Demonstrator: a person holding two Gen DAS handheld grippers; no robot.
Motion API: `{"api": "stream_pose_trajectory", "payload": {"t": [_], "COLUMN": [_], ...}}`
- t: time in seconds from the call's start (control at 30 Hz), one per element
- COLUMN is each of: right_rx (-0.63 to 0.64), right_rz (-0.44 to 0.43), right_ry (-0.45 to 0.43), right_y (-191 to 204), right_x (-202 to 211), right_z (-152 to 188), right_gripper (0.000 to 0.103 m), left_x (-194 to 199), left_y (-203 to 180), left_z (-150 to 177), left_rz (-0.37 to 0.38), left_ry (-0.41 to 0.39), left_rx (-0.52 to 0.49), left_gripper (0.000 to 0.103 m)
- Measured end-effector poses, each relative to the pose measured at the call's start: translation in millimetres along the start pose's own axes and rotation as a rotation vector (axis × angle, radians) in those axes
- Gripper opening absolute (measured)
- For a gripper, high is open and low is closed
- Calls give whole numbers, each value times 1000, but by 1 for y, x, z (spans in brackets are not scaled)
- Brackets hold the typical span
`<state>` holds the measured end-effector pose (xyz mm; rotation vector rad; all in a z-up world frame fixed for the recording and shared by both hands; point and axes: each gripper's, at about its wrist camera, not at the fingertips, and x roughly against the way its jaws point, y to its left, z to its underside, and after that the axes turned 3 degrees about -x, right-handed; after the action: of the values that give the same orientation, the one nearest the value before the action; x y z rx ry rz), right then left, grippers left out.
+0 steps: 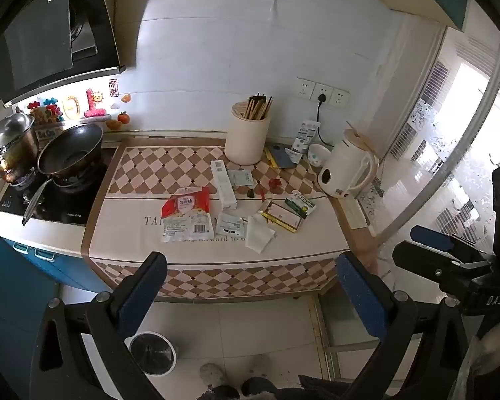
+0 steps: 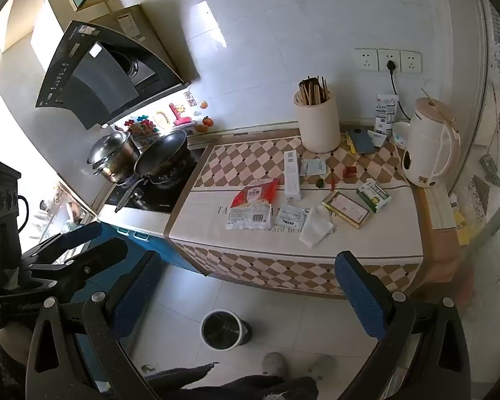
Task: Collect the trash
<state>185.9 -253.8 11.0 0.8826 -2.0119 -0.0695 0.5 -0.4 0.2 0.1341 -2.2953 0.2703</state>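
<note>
Left wrist view: trash is seen strewn over the checkered table cloth [image 1: 150, 180] — a red and white wrapper [image 1: 186, 213], a crumpled tissue [image 1: 259, 236], flat sachets and small cartons — while a bin [image 1: 153, 353] stands on the floor below. The left gripper [image 1: 250, 296] and right gripper [image 2: 246, 293] are held back from the table edge, above the floor, jaws spread wide and gripping nothing.

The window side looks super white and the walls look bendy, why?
Left wrist view: daylight through the window blows out to white, washing out detail there, and the fisheye lens bows the wall tiles. Right wrist view: the same curving bends the table edge, and glare whitens the far left.
</note>
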Motion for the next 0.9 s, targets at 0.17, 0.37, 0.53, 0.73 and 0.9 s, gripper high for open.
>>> {"api": "stream_pose_trajectory", "payload": {"t": [0.17,0.37,0.53,0.73,0.9], "right_rx": [-2,1,4,5,9], "right_rz": [-3,-2,-1,-6,-12], "right_ry": [2,-5,-4,-2,1], "right_y": [-3,-5,-7,-10,0], "right_x": [0,1,1,1,-2], "right_z": [0,0,0,0,-5], "right_gripper": [103,103,103,103,103], "left_x": [-2,-2,-2,-1,-2], "left_y": [-2,-8,-3,-2,-2], "left_z": [-2,-9,-7,-8,-9], "left_rz": [-2,20,23,36,42], "left_ry": [-2,-9,-11,-15,-16], "left_rx": [-1,-11,-16,-14,-15], "left_gripper": [103,103,103,103,103]}}
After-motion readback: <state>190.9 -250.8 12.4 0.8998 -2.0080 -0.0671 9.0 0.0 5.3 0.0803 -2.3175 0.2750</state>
